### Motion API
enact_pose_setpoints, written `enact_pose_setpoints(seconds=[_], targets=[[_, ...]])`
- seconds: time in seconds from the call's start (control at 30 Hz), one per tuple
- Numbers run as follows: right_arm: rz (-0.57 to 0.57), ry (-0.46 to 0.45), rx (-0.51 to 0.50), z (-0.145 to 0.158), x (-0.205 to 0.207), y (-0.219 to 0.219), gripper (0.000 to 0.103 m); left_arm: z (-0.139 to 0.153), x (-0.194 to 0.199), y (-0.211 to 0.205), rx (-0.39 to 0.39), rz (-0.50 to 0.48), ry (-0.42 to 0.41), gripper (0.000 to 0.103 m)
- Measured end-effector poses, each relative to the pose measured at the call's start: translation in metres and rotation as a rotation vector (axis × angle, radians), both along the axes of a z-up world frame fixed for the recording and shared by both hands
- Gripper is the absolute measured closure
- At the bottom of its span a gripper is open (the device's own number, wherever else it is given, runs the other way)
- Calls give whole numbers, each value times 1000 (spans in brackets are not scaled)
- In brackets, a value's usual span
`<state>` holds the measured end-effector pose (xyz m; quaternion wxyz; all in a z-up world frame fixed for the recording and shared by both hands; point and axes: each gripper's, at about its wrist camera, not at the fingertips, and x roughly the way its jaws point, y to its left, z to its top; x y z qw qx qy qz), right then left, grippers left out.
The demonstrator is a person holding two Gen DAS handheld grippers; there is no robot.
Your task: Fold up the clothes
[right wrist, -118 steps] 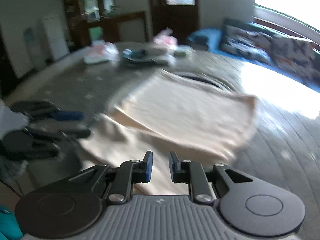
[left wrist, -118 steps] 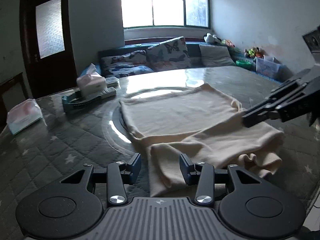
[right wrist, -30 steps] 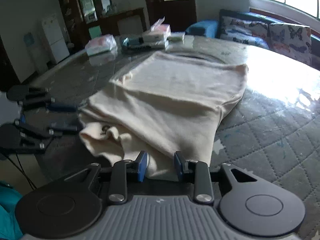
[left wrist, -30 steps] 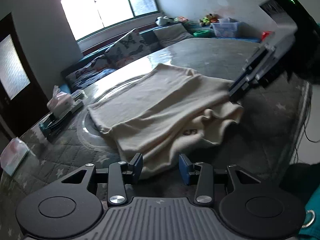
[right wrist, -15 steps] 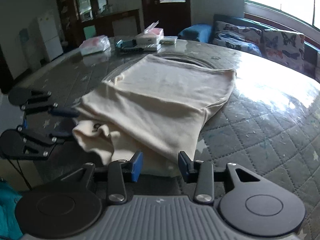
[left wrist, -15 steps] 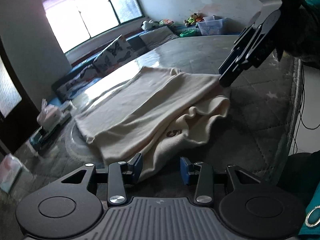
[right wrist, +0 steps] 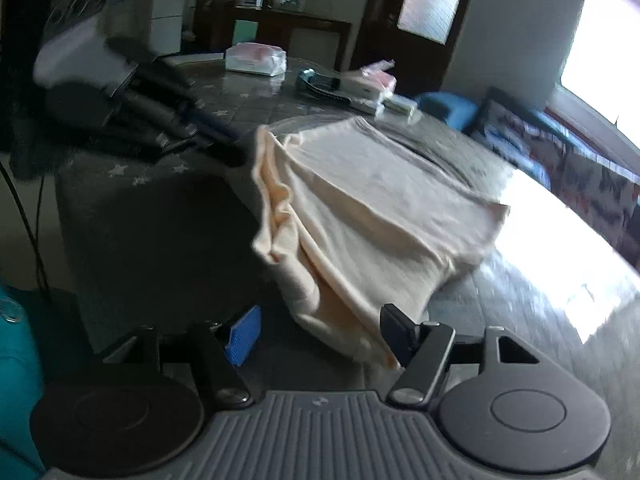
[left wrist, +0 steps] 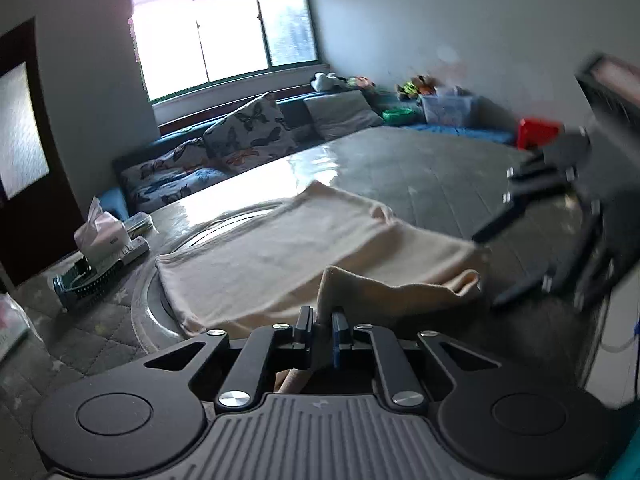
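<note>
Your left gripper (left wrist: 321, 326) pinched the near edge of the cream garment (left wrist: 304, 252), soft knit cloth lying half-folded and rumpled on the grey quilted table (left wrist: 432, 168), your right gripper (right wrist: 320, 332) spread wide at its near right corner, bunched folds hanging over the table's edge.

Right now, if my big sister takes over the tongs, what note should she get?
Left tongs: shut on a near corner of the cream garment, lifting it.
Right tongs: open, over the garment's other near corner, holding nothing.
Garment: partly folded on the quilted table; near edge bunched. Tissue box sits at the far left.
Done: one corner gripped.
Left: probably close the right tongs on its corner, carry the edge over and smooth it.
</note>
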<state>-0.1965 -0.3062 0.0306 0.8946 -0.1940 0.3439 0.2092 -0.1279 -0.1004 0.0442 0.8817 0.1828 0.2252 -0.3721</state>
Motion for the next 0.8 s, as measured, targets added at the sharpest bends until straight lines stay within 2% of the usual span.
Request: enact_pose_setpoints(seconds=[0.1, 0.2, 0.23, 0.33, 0.37, 0.47, 0.8], targets=[[14, -30, -5, -7, 11, 9, 38, 2, 10, -2, -15, 10, 24, 93], [13, 3, 56, -10, 28, 10, 57, 0, 13, -2, -8, 5, 30, 93], [11, 19, 76, -10, 33, 10, 68, -1, 13, -1, -2, 3, 30, 93], [-20, 57, 145, -4, 46, 2, 85, -5, 6, 5, 23, -4, 15, 86], [-34, 68, 173, -1, 50, -2, 88, -7, 3, 7, 32, -6, 9, 84], [-61, 82, 228, 6, 58, -10, 90, -15, -8, 12, 67, -14, -32, 64], [-87, 51, 241, 12, 58, -9, 91, -34, -20, 10, 201, -43, -184, 62]])
